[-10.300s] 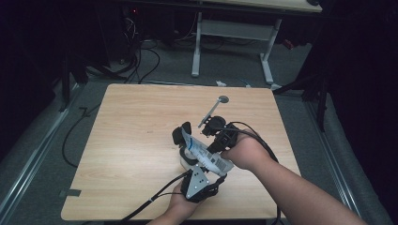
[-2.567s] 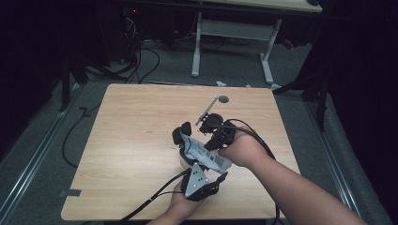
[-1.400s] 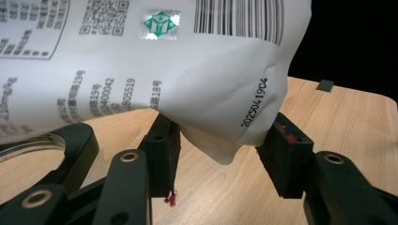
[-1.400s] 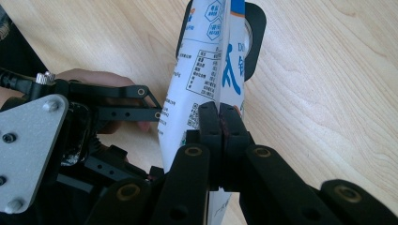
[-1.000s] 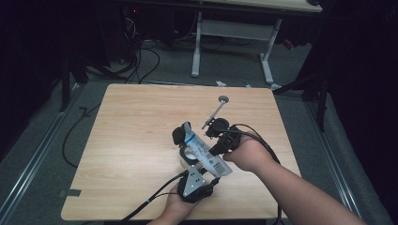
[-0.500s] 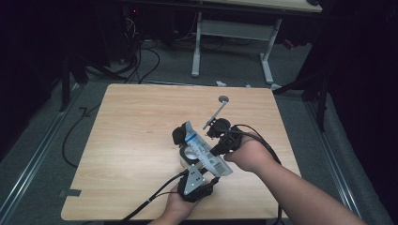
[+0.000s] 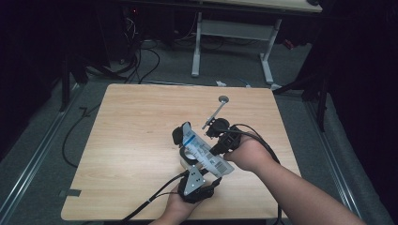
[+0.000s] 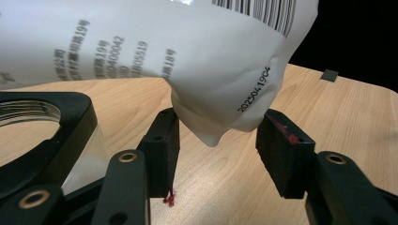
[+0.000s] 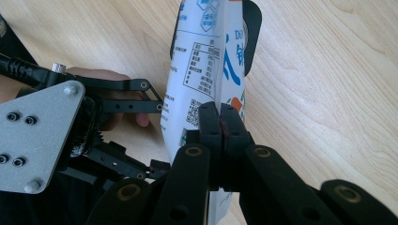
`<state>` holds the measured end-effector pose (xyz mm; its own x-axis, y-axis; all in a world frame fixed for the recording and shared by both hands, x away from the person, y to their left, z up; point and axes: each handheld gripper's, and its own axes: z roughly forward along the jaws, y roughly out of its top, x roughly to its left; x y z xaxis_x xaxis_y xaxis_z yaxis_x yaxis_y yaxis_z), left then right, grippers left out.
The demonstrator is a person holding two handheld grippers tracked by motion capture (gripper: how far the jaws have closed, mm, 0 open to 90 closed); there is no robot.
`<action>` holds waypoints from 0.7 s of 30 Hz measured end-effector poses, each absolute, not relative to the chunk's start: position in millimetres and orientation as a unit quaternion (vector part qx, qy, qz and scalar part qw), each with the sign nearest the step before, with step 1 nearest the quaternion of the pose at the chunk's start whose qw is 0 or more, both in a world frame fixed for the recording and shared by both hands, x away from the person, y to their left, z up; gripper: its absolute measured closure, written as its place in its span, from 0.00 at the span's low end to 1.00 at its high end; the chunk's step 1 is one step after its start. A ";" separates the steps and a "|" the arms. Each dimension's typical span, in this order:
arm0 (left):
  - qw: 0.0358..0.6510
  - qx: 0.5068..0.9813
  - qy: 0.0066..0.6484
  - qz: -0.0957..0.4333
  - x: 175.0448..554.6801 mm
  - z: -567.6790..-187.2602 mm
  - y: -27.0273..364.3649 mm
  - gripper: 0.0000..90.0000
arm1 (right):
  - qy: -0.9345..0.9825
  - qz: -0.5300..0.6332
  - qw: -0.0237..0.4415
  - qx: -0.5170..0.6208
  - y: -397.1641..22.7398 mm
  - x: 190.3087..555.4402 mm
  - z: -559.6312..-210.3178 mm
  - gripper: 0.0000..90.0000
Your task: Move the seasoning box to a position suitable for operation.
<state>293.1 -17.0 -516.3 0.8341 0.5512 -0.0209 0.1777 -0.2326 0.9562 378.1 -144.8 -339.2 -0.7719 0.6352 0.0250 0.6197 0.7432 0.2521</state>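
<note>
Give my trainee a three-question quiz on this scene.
1. True or false: the right tongs are shut on the pouch.
2. What is printed on the pouch? A) a barcode B) a clock face C) nothing
3. Fill in: the table has a ___ top.
Key: 1 true; 2 A; 3 wooden.

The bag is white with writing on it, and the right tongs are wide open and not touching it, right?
Not quite. The bag is white with writing on it, but the right tongs are not wide open: the right gripper view shows them pinched shut on the bag's edge. It is the left tongs that stand apart, either side of the bag's bottom corner, in the left gripper view.
</note>
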 end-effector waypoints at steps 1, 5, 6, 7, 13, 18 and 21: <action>0.572 0.768 0.236 0.163 293.0 -516.4 -16.8 0.55 | 0.933 0.125 0.030 0.335 -144.8 378.3 -339.3 1.00; 0.574 0.768 0.234 0.163 292.2 -516.1 -16.5 0.52 | 0.933 0.123 0.030 0.336 -143.7 378.5 -338.2 1.00; 0.574 0.768 0.233 0.163 292.2 -516.0 -16.3 0.52 | 0.933 0.123 0.030 0.336 -143.5 378.6 -338.0 1.00; 0.574 0.768 0.233 0.163 292.2 -515.9 -16.2 0.51 | 0.933 0.122 0.030 0.337 -143.0 378.6 -337.6 1.00; 0.574 0.769 0.229 0.165 291.3 -516.0 -14.4 0.48 | 0.934 0.123 0.030 0.334 -141.3 379.6 -337.9 1.00; 0.574 0.771 0.225 0.162 290.7 -515.5 -11.7 0.47 | 0.934 0.123 0.029 0.333 -141.2 380.2 -338.3 1.00; 0.573 0.772 0.222 0.161 289.9 -514.3 -9.0 0.46 | 0.934 0.124 0.028 0.335 -140.9 380.0 -338.0 1.00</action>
